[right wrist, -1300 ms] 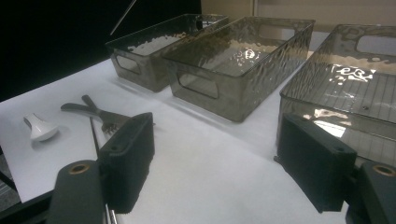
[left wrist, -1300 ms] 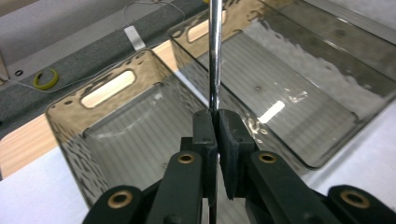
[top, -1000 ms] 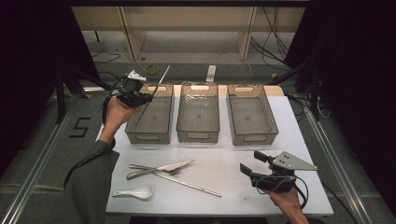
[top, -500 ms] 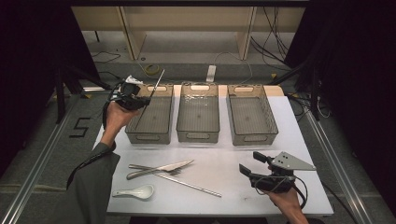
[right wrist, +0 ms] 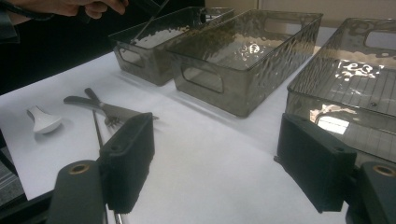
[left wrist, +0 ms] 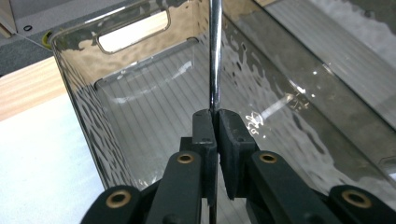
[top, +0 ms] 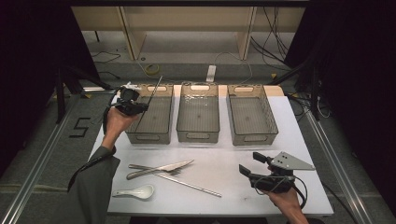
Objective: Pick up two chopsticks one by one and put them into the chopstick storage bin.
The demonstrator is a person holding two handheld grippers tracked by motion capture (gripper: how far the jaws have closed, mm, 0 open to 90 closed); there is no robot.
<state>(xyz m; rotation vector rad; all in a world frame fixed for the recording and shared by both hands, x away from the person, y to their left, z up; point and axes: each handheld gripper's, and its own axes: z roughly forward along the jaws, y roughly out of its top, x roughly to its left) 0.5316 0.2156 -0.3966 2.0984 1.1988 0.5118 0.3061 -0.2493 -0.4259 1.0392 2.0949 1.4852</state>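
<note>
The left hand-held gripper [top: 140, 106] is hovering over the left bin [top: 150, 135] of three smoked clear plastic bins standing in a row at the far side of the white counter [top: 224, 205], with its jaws clamped tight on a metal chopstick [top: 155, 91]. In the left gripper view the chopstick [left wrist: 215, 56] is rising straight up from between the pressed pads, with the ribbed floor and handle cut-out of the left bin [left wrist: 84, 93] just behind it. The chopstick is slanting up and away from the gripper, above that bin's open top. The right hand-held gripper [top: 250, 164] is resting low over the counter, well to the right of and nearer than the left bin, with its jaws standing wide apart and nothing between them. Nearer than the left bin, a knife [top: 161, 169], a fork [top: 152, 169] and a second chopstick [top: 189, 184] are lying crossed on the counter, with a white spoon [top: 135, 192] just beyond them toward the near edge.
</note>
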